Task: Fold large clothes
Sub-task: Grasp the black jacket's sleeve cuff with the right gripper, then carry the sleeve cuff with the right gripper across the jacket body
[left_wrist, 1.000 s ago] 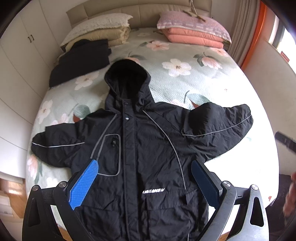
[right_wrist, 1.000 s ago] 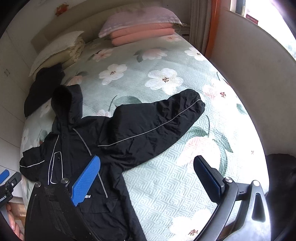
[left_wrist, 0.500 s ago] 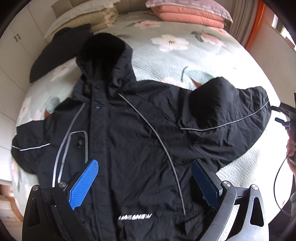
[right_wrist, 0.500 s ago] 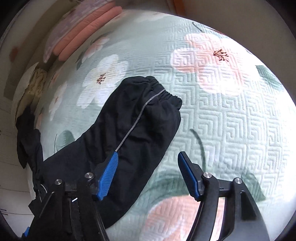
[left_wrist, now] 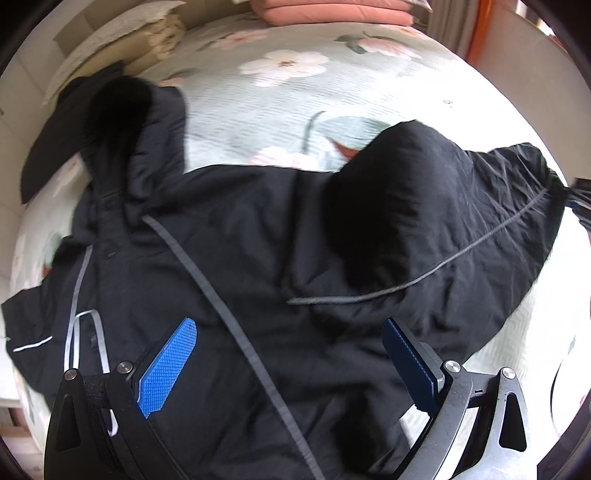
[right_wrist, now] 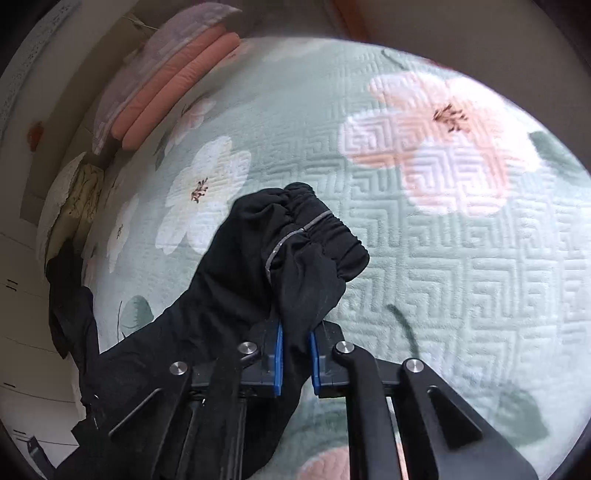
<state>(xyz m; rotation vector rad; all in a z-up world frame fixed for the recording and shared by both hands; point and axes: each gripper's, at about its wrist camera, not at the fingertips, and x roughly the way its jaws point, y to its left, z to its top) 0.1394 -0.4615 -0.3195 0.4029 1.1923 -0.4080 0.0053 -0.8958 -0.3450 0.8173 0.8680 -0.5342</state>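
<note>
A large black hooded jacket (left_wrist: 258, 258) with grey piping lies front up on the floral bedspread (left_wrist: 288, 92). My left gripper (left_wrist: 291, 365) is open and hovers low over the jacket's chest. My right gripper (right_wrist: 295, 360) is shut on the jacket's right sleeve (right_wrist: 295, 258) just behind the elastic cuff (right_wrist: 325, 229), which bunches up between the blue pads. In the left wrist view that sleeve (left_wrist: 480, 236) stretches to the right edge, where the right gripper barely shows.
Pink pillows (left_wrist: 332, 11) and a cream folded quilt (left_wrist: 147, 40) lie at the head of the bed. Another dark garment (left_wrist: 48, 147) lies at the left by the hood. White cupboards stand to the left.
My right gripper has come down on the sleeve and shut on it near the cuff. My left gripper has moved forward and lower over the jacket's chest.
</note>
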